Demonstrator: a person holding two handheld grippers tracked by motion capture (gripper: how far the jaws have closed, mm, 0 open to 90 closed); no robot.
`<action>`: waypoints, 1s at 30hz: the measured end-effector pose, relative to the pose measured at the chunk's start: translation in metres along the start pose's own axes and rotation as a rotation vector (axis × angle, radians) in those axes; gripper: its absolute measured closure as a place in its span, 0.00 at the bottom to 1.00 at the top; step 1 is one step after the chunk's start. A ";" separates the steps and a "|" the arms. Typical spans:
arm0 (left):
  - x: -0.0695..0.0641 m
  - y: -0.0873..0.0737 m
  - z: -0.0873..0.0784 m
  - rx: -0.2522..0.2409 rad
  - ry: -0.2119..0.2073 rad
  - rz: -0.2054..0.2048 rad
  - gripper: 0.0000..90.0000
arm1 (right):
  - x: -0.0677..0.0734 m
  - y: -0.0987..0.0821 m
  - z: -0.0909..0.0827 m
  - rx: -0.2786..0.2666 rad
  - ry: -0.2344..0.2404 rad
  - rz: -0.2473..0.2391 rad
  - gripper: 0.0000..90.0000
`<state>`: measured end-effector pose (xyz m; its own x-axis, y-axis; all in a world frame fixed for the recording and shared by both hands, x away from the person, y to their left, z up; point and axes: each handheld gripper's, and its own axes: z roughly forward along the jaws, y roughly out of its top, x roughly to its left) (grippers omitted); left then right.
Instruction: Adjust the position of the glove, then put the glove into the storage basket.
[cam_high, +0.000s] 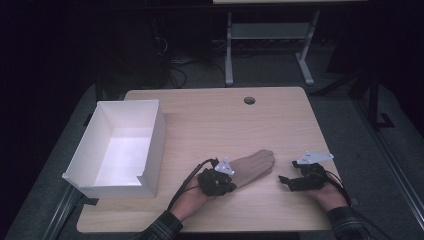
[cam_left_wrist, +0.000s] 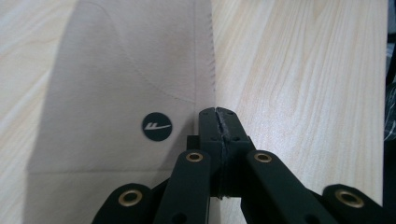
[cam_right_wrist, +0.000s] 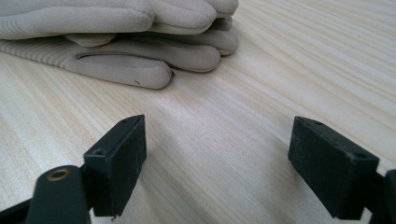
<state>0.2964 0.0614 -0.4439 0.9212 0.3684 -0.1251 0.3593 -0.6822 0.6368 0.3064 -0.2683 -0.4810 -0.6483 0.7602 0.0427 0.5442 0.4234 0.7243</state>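
A tan glove (cam_high: 255, 167) lies flat on the wooden table (cam_high: 225, 120), fingers pointing to the far right. My left gripper (cam_high: 233, 181) is at its cuff end, shut on the cuff's edge. In the left gripper view the jaws (cam_left_wrist: 218, 116) meet on the glove's (cam_left_wrist: 116, 70) side seam, beside a round dark logo (cam_left_wrist: 157, 126). My right gripper (cam_high: 284, 182) rests to the right of the glove, open and empty. In the right gripper view its fingers (cam_right_wrist: 217, 158) stand wide apart over bare wood, with the glove's fingertips (cam_right_wrist: 140, 70) a short way ahead.
An open white box (cam_high: 161, 135) stands empty on the table's left side. A round cable hole (cam_high: 249, 100) sits near the far edge. Past the table a desk frame (cam_high: 229, 55) stands on the dark floor.
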 end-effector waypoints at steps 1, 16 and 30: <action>0.000 0.000 0.000 0.000 0.000 0.000 0.97 | 0.000 0.000 0.000 0.000 0.000 0.000 0.20; 0.016 0.032 -0.006 -0.068 0.048 0.066 0.34 | 0.000 0.000 0.001 0.003 -0.004 -0.002 0.15; 0.040 0.043 0.044 0.024 0.035 0.086 0.18 | 0.001 0.000 0.001 0.004 -0.006 0.001 0.15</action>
<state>0.3555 0.0185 -0.4551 0.9431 0.3294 -0.0443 0.2833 -0.7269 0.6256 0.3067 -0.2670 -0.4820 -0.6442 0.7638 0.0394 0.5473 0.4244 0.7213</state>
